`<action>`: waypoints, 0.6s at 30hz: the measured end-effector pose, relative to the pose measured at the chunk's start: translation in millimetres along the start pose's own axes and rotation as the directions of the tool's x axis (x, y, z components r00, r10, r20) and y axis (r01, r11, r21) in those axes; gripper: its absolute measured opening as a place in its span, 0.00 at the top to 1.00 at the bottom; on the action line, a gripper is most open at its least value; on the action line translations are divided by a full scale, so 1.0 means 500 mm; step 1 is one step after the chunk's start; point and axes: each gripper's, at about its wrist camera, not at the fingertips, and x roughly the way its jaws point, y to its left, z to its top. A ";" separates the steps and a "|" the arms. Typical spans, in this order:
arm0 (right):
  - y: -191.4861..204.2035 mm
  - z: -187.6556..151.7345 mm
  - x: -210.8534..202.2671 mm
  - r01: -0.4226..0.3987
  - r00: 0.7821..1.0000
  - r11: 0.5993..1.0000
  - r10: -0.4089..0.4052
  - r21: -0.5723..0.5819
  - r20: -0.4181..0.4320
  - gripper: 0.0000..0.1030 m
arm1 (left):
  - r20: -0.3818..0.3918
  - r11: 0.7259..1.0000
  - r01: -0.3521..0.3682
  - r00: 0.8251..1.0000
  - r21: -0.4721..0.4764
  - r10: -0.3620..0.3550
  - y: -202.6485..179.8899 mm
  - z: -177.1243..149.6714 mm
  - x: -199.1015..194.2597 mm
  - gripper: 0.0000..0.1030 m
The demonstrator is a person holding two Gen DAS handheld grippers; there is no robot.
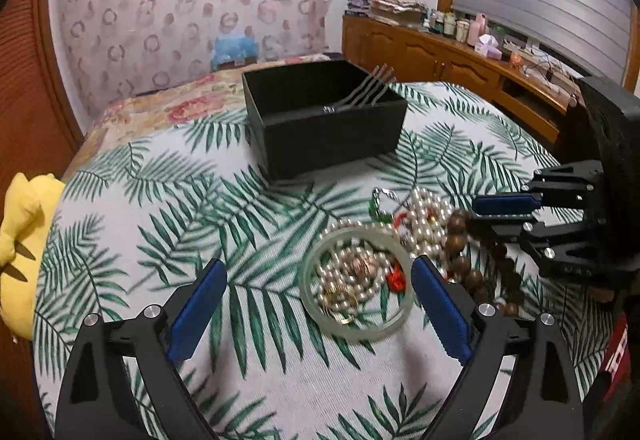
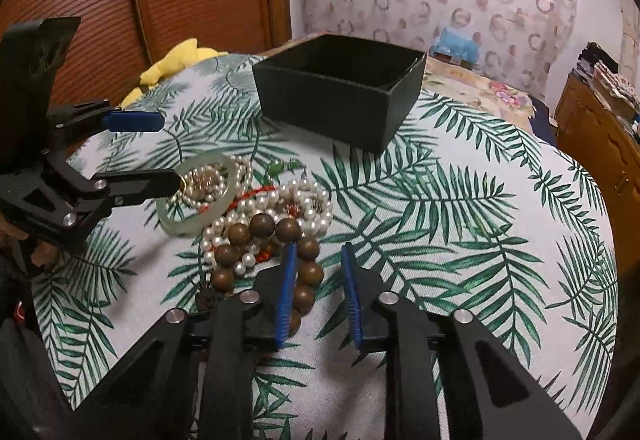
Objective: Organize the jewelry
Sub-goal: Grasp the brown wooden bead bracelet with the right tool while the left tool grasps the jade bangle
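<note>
Left wrist view, left gripper (image 1: 316,304) wide open beside jade bangle (image 1: 356,282), right gripper (image 2: 318,272) narrowly open around wooden beads (image 2: 306,272), no legible writing.

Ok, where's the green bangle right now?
In the left wrist view, the green bangle lies on the leaf-print cloth, atop the pearls, between the open left gripper fingers.

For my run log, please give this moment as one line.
left claw: open at jade bangle | right claw: open, wooden beads between jaws | black box: behind jewelry pile
</note>
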 end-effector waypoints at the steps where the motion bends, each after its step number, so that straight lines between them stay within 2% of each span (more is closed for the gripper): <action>1: 0.000 -0.002 0.000 0.000 1.000 1.000 0.000 0.003 0.000 0.79 | -0.007 1.000 0.007 1.000 0.001 -0.007 -0.002 -0.003 0.001 0.13; 10: 0.005 -0.002 0.005 0.038 0.999 0.999 -0.039 -0.024 -0.009 0.81 | -0.058 0.999 0.008 0.998 0.038 -0.006 -0.030 -0.007 0.028 0.12; 18: 0.009 -0.004 0.006 0.041 0.999 0.999 -0.041 -0.025 -0.008 0.81 | -0.108 0.998 0.006 0.994 0.057 0.000 -0.040 -0.006 0.059 0.12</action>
